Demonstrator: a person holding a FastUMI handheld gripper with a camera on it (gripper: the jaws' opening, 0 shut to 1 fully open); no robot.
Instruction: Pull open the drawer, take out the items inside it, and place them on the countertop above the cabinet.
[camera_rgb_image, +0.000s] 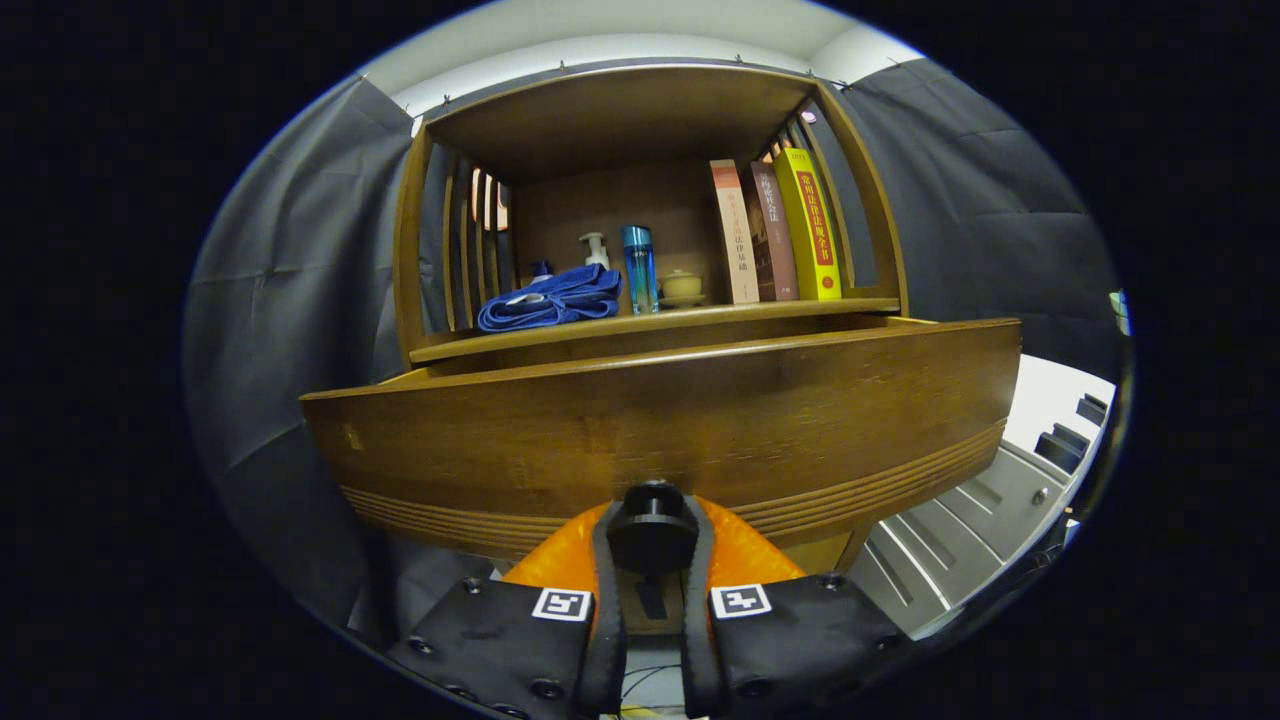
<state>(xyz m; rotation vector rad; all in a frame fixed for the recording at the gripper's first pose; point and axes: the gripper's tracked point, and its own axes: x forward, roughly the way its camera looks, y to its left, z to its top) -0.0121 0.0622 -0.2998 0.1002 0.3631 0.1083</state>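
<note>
The drawer knob (652, 530) is pinched between the fingers of the gripper (652, 560), at 6 o'clock of the drawer front (660, 420). The pull-open step is judged in hand, the drawer appearing partly extended below the countertop (655, 322). Next, release and reaching inside are called for; contents are hidden.

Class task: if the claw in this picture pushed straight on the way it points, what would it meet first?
The claw is already closed around the round black knob; pushing on, it would likely press against the brown wooden drawer front directly behind.
</note>
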